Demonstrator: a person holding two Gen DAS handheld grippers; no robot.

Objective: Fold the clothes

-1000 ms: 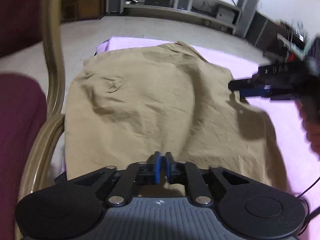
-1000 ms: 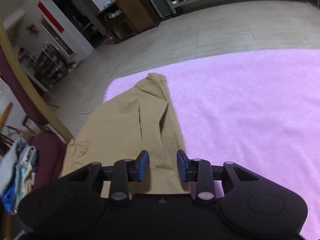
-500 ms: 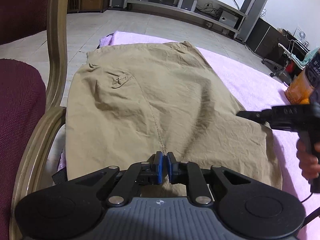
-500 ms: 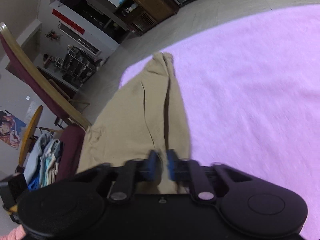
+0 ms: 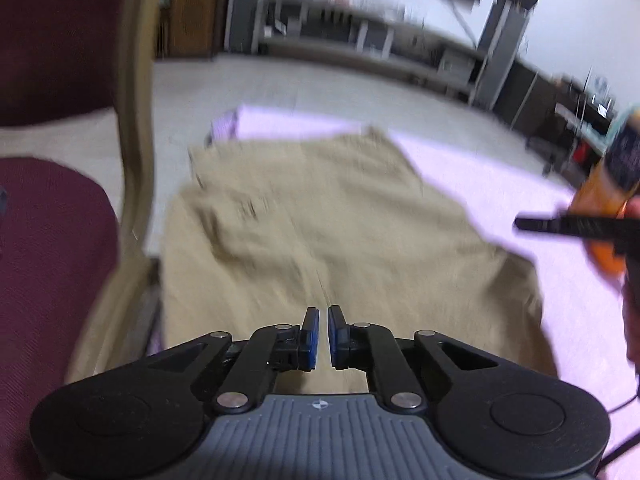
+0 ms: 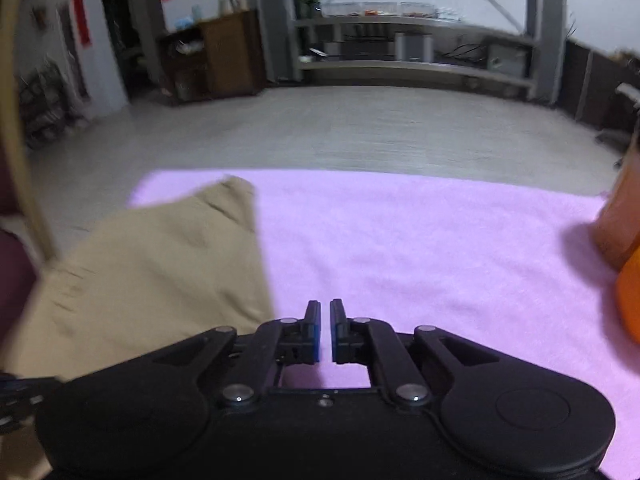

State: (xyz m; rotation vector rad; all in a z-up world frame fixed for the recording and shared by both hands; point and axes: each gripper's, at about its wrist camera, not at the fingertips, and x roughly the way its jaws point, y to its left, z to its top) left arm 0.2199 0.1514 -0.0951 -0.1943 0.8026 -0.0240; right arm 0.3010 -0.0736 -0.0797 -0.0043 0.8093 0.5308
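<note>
The khaki garment (image 5: 340, 232) was laid out pretty flat on the pink blanket (image 6: 420, 248), bunched toward the blanket's left edge, with a seam running down the middle and a few soft wrinkles. Whether it had been doubled over already couldn't be told from this, since both views were smeared by motion.

The left gripper (image 5: 323, 334) was held just above the garment's near edge, pads nearly together with only a thin slit between them, and no cloth was seen pinched in there. The right gripper (image 6: 325, 330) was held off the garment's right side, over bare blanket, pads likewise almost touching and nothing caught.

Stuff that could go sideways, judged from here: the garment's left edge was lying right by the wooden chair frame (image 5: 134, 140), so a corner could be dragged off the blanket. With claws that narrow, only one layer could be snagged, or none. The orange bottle (image 6: 624, 248), well to the garment's right, could be knocked by a wide swing.
</note>
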